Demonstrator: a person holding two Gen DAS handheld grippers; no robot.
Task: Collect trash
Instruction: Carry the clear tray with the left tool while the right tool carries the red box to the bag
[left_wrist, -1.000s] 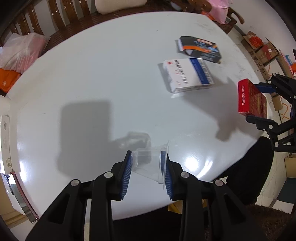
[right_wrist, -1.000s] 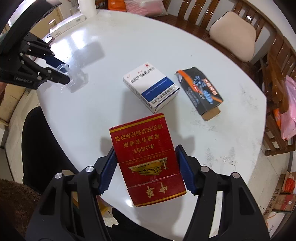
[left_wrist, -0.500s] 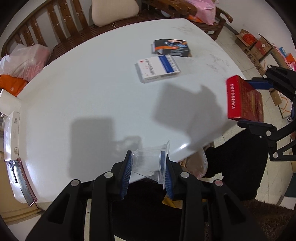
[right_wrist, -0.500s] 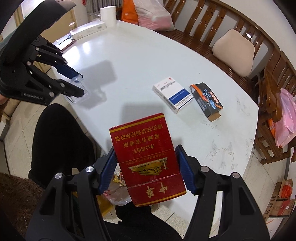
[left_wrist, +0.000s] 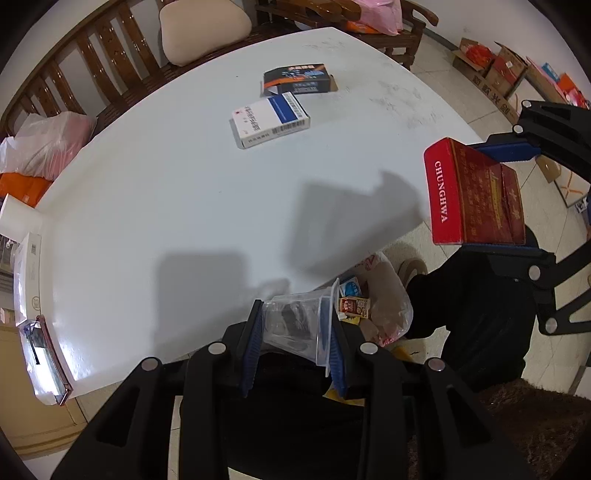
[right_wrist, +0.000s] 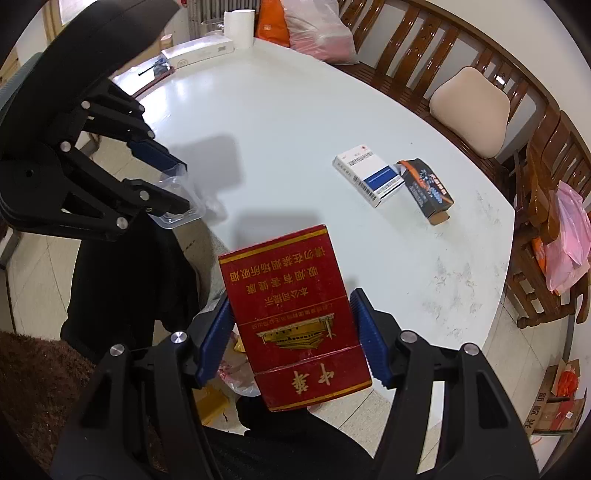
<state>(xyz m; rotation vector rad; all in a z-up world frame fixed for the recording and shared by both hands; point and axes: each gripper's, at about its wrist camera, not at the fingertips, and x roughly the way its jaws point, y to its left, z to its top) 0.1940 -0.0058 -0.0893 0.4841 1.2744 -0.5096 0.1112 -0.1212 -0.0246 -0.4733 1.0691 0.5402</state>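
Drop phase, by the look of it: left gripper (left_wrist: 293, 326) is clamped on a clear plastic cup (left_wrist: 295, 325), held sideways with its rim toward the trash bag (left_wrist: 388, 306), and it sits just past the near edge of the white surface (left_wrist: 184, 206), close above and beside the bag. Right gripper (right_wrist: 291, 336) is closed on a red cigarette carton (right_wrist: 291, 317), pads on its two long sides, carton sticking well forward of the fingers; in the left view it hangs to the right of the bag and higher, over the floor next to dark clothing (left_wrist: 472, 314). Bag mouth is open with small packets already in it, so my read is one item at a time: cup first, since it's nearer. Get the cup over the middle of the bag opening before opening the jaws; it's light and could bounce off the bag's rim or snag on the soft plastic. Then bring the carton across and tip its long end down so it goes in endwise, not flat across the mouth. Keep the two grippers from crossing over the bag. Remaining on the surface, far from the bag: a white-and-blue box (left_wrist: 271, 120) and a black box (left_wrist: 297, 77) just behind it, close together, whether touching I can't tell.
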